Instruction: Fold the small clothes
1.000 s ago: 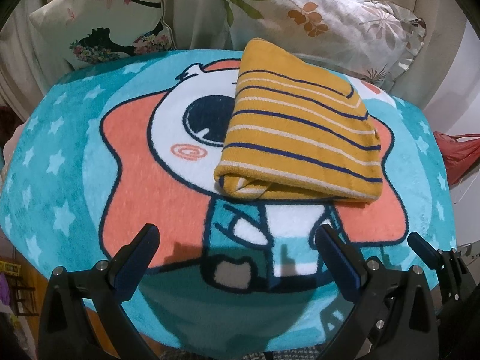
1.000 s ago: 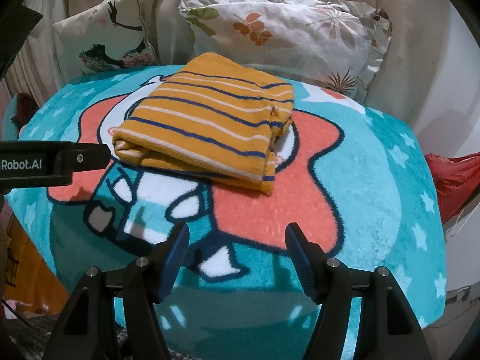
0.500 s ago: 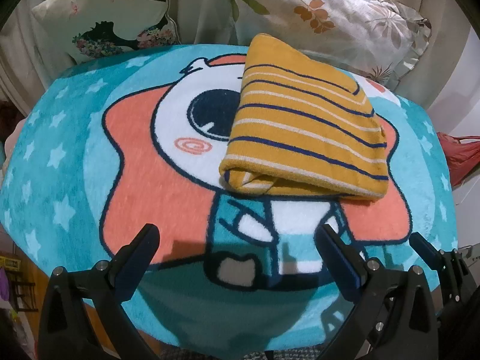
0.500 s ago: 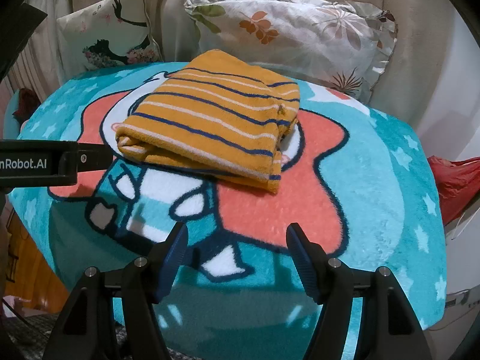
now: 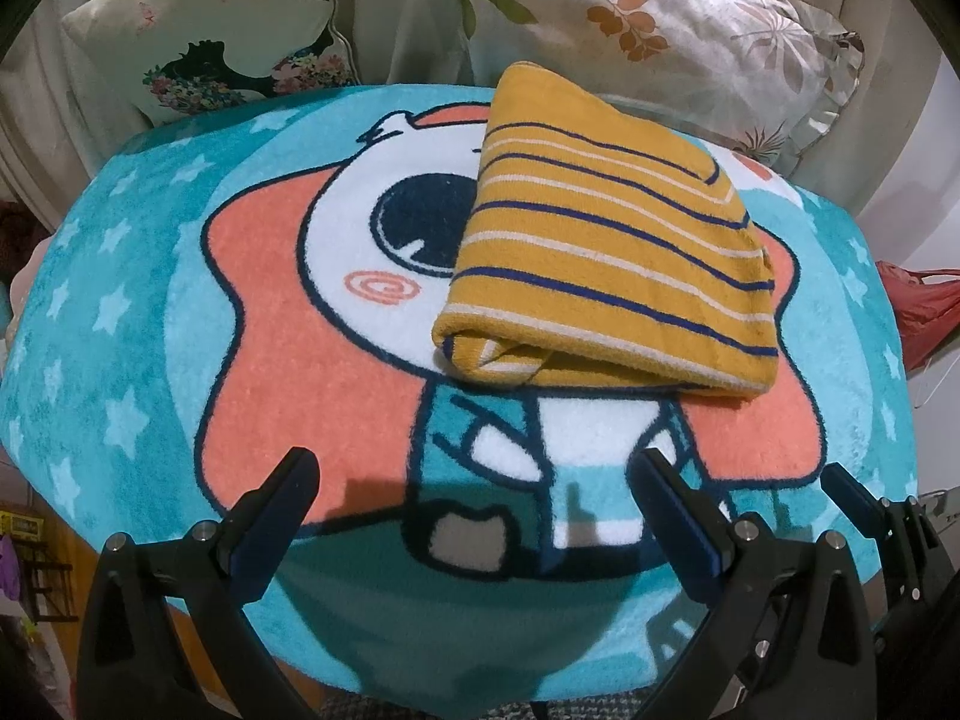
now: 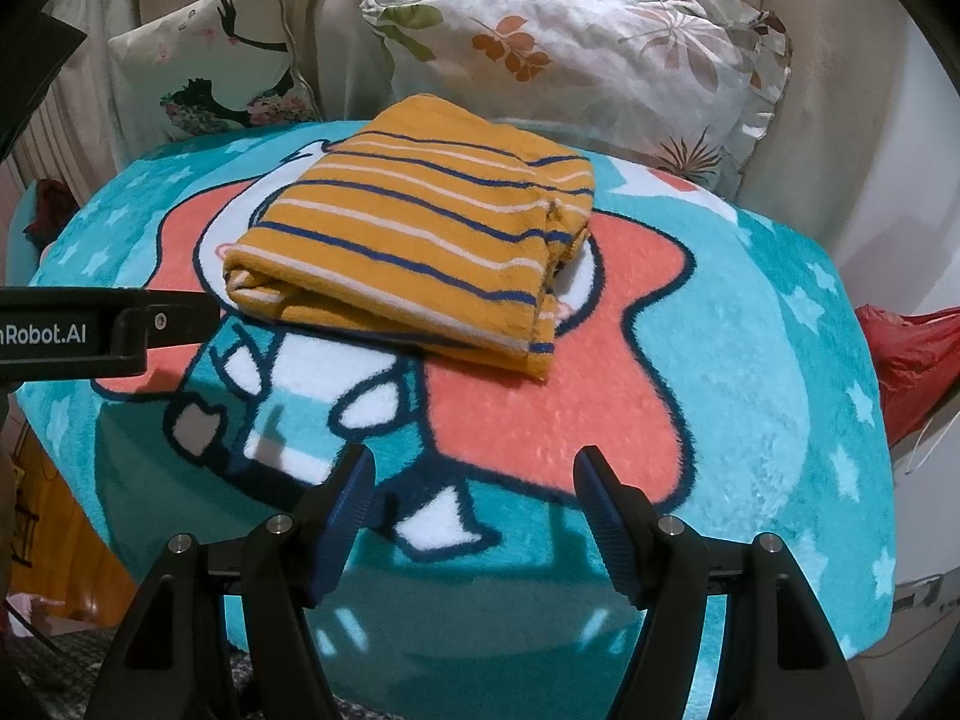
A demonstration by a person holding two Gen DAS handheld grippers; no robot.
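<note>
Our left gripper (image 5: 474,480): jaws spread wide, holding nothing, low over the near edge of the cartoon blanket (image 5: 120,312). Our right gripper (image 6: 474,474): likewise parted and bare, over that same near edge. Folded garment (image 5: 606,252), mustard with navy and white stripes: lies in a compact stack on the blanket's middle, well beyond both grippers, untouched. Two pillows, one with a dancer print (image 5: 228,30) and one floral (image 5: 648,30): propped behind the blanket's far edge
</note>
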